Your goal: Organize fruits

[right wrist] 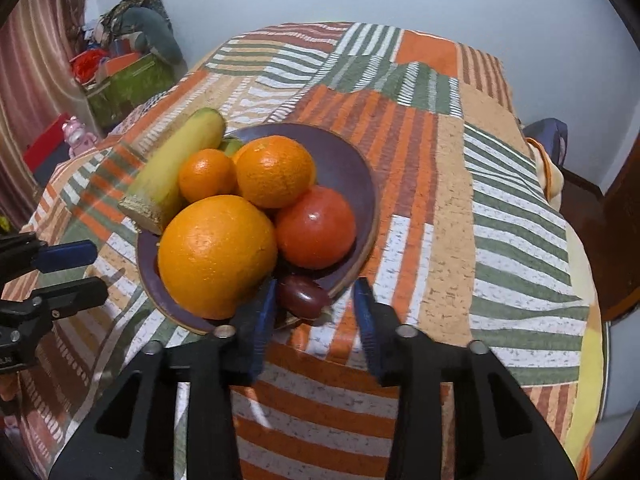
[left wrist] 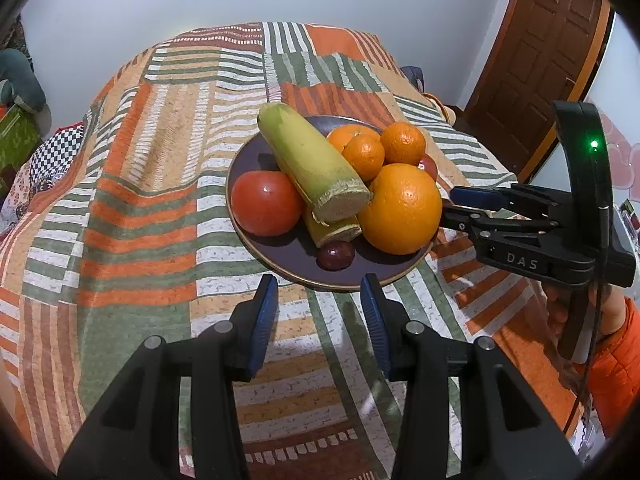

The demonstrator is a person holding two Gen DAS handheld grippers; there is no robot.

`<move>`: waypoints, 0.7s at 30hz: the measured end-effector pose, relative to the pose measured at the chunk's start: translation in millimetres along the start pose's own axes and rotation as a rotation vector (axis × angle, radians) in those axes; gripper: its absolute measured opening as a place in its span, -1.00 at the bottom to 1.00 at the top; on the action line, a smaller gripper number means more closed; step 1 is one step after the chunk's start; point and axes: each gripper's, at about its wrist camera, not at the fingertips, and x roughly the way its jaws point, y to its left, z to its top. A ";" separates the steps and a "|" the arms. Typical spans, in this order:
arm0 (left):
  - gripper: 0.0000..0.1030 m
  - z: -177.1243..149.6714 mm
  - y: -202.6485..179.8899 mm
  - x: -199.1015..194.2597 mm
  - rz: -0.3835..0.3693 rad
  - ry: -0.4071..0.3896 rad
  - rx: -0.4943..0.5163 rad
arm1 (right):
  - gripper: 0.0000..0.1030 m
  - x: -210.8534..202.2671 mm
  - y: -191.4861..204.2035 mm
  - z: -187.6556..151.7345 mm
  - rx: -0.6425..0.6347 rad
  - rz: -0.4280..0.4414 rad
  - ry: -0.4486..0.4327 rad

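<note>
A purple plate (left wrist: 360, 274) (right wrist: 352, 160) sits on the striped cloth and holds a big orange (left wrist: 400, 208) (right wrist: 216, 256), smaller oranges (left wrist: 402, 144) (right wrist: 274, 170), red tomatoes (left wrist: 265, 202) (right wrist: 316, 226), two yellow-green cut stalks (left wrist: 312, 160) (right wrist: 176, 168) and small dark plums (left wrist: 335, 255) (right wrist: 302, 296). My left gripper (left wrist: 319, 312) is open and empty, just short of the plate's near rim. My right gripper (right wrist: 316, 304) (left wrist: 454, 204) is open at the plate's right rim, its fingers either side of a dark plum, one finger beside the big orange.
The striped patchwork cloth (left wrist: 152, 208) covers a raised surface that drops off at its edges. A wooden door (left wrist: 532, 60) stands at the right. Boxes, toys and a curtain (right wrist: 120, 68) crowd the floor at the far left.
</note>
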 end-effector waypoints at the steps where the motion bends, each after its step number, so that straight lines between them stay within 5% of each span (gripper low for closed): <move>1: -0.17 0.4 0.1 -1.9 -0.001 -0.003 -0.002 | -0.15 -2.1 -1.4 -0.5 0.006 0.004 -0.006; 10: -0.17 7.8 -8.9 -51.5 0.027 -0.107 -0.009 | -0.13 -59.1 5.2 -2.1 0.025 0.021 -0.113; 21: -0.17 9.9 -47.9 -193.7 0.061 -0.423 0.016 | -0.13 -205.4 42.2 0.5 0.038 0.038 -0.437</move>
